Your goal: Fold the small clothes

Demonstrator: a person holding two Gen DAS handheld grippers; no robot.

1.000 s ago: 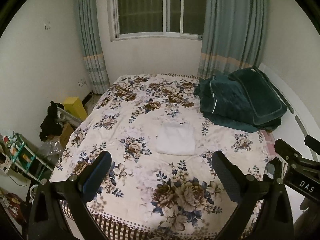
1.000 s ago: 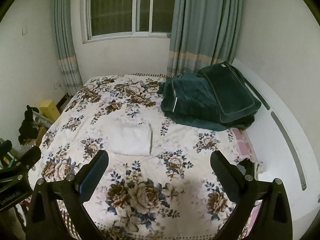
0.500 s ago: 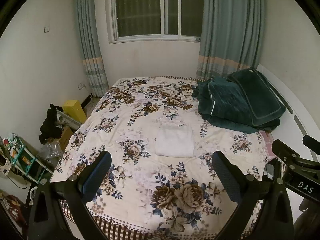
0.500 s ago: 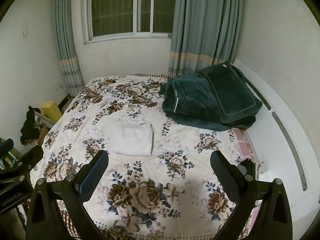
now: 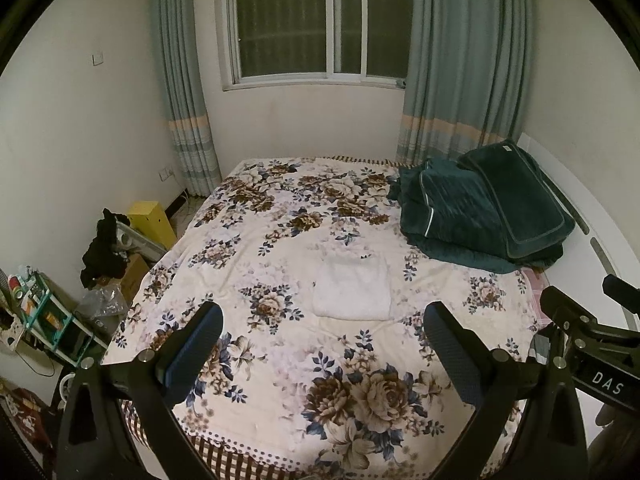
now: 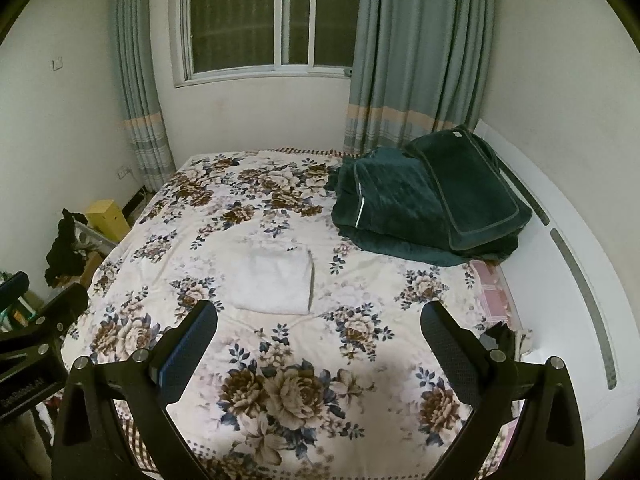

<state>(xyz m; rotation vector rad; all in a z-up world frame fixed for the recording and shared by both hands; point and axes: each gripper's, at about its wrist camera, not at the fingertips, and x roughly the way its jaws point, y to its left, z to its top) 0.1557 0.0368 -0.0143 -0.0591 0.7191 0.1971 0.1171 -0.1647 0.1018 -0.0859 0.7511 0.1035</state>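
A small white garment (image 5: 352, 287) lies folded into a neat rectangle in the middle of the floral bedspread (image 5: 280, 240); it also shows in the right wrist view (image 6: 274, 280). My left gripper (image 5: 322, 320) is open and empty, held above the near end of the bed, well short of the garment. My right gripper (image 6: 318, 318) is open and empty too, at about the same distance. The right gripper's body shows at the right edge of the left wrist view (image 5: 592, 344).
A pile of dark green bedding (image 5: 480, 210) lies at the bed's far right, against the white headboard (image 6: 560, 240). Left of the bed are a yellow box (image 5: 152, 220), black clothes (image 5: 102, 252), and a small shelf (image 5: 44, 320). A curtained window (image 5: 320, 20) is behind.
Both grippers have drawn back and risen a little from the bed, so the view is wider. The folded garment has not moved.
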